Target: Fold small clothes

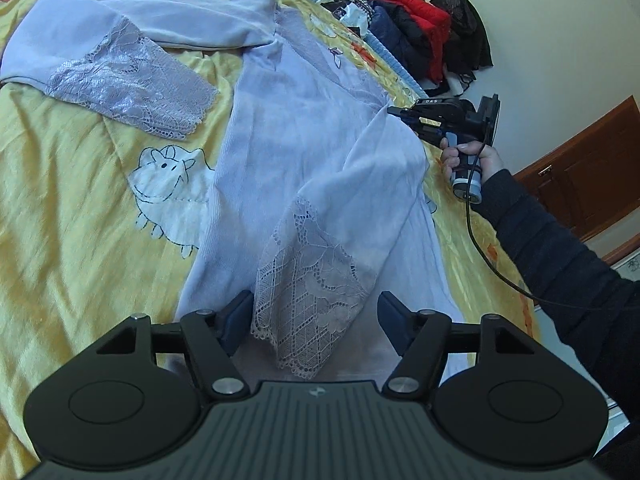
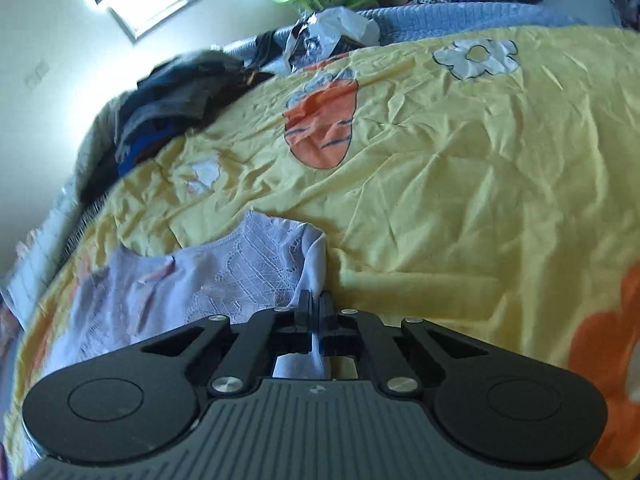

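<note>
A pale lilac long-sleeved top [image 1: 296, 128] with lace cuffs lies spread on the yellow bedspread [image 1: 80, 208]. One sleeve is folded across the body, and its lace cuff [image 1: 308, 296] lies between the fingers of my left gripper [image 1: 316, 316], which is open just above it. The other sleeve [image 1: 104, 64] stretches to the far left. My right gripper [image 1: 394, 111] pinches the top's shoulder edge. In the right wrist view my right gripper [image 2: 316, 304] is shut on a fold of the lilac top [image 2: 224, 268] near its lace neckline.
A pile of red, navy and black clothes [image 1: 424, 32] lies at the far edge of the bed by the wall. Dark clothes [image 2: 176, 96] and a crumpled bag [image 2: 336, 36] lie beyond the bedspread. A wooden door [image 1: 584, 164] is at right.
</note>
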Tool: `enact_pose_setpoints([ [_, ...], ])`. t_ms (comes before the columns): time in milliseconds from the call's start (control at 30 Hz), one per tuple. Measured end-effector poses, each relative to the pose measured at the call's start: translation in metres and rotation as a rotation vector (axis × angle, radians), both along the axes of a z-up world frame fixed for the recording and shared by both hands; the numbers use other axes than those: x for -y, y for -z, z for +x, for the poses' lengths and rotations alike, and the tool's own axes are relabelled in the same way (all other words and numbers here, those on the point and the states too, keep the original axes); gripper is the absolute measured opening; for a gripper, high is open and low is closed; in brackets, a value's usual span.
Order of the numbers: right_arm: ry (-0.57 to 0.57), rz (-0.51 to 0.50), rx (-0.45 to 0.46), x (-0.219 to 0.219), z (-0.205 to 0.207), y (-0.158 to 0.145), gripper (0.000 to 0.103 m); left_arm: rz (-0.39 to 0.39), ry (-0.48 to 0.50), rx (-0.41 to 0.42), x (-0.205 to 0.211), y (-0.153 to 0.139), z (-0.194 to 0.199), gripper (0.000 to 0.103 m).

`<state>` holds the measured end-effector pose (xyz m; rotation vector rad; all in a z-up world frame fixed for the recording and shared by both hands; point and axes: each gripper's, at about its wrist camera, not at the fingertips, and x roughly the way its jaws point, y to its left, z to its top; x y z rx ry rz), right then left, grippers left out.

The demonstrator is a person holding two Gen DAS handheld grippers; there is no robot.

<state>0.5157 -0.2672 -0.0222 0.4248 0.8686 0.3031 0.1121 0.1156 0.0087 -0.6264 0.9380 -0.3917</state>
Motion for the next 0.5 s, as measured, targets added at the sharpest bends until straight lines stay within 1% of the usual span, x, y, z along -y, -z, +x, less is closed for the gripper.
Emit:
enact_pose_setpoints([
  [67, 0.053, 0.091, -0.038, 0.01, 0.0, 0.003, 0.027, 0.009, 0.004, -0.011, 0.0, -0.002, 0.0, 0.068],
  [100, 0.079, 0.124, -0.048, 0.015, -0.001, 0.002, 0.03, 0.016, 0.01, -0.026, 0.0, -0.005, 0.0, 0.068],
  [133, 0.105, 0.142, -0.039, 0.018, -0.006, -0.003, 0.03, 0.019, 0.012, -0.044, -0.001, -0.008, -0.001, 0.068],
  [167, 0.121, 0.143, -0.01, 0.019, -0.015, -0.012, 0.031, 0.005, 0.014, -0.044, -0.004, -0.014, -0.004, 0.068],
  [200, 0.107, 0.153, 0.026, 0.017, -0.026, -0.021, 0.033, -0.02, 0.024, -0.022, -0.007, -0.02, -0.007, 0.068],
  [233, 0.062, 0.168, 0.051, 0.012, -0.037, -0.029, 0.035, -0.048, 0.038, 0.013, -0.009, -0.029, -0.011, 0.068],
  [267, 0.004, 0.183, 0.063, 0.005, -0.051, -0.037, 0.04, -0.062, 0.046, 0.044, -0.011, -0.037, -0.013, 0.068],
  [300, -0.066, 0.196, 0.063, -0.005, -0.067, -0.042, 0.049, -0.067, 0.047, 0.084, -0.011, -0.046, -0.013, 0.07],
  [333, -0.15, 0.201, 0.043, -0.017, -0.082, -0.045, 0.053, -0.068, 0.041, 0.114, -0.011, -0.052, -0.013, 0.076],
  [367, -0.233, 0.204, 0.014, -0.031, -0.099, -0.045, 0.056, -0.072, 0.032, 0.134, -0.01, -0.055, -0.011, 0.08],
  [433, -0.37, 0.195, -0.018, -0.058, -0.133, -0.041, 0.058, -0.076, 0.01, 0.131, -0.009, -0.054, -0.004, 0.08],
  [500, -0.443, 0.162, -0.032, -0.078, -0.159, -0.035, 0.058, -0.042, -0.026, 0.118, -0.006, -0.048, 0.004, 0.08],
])
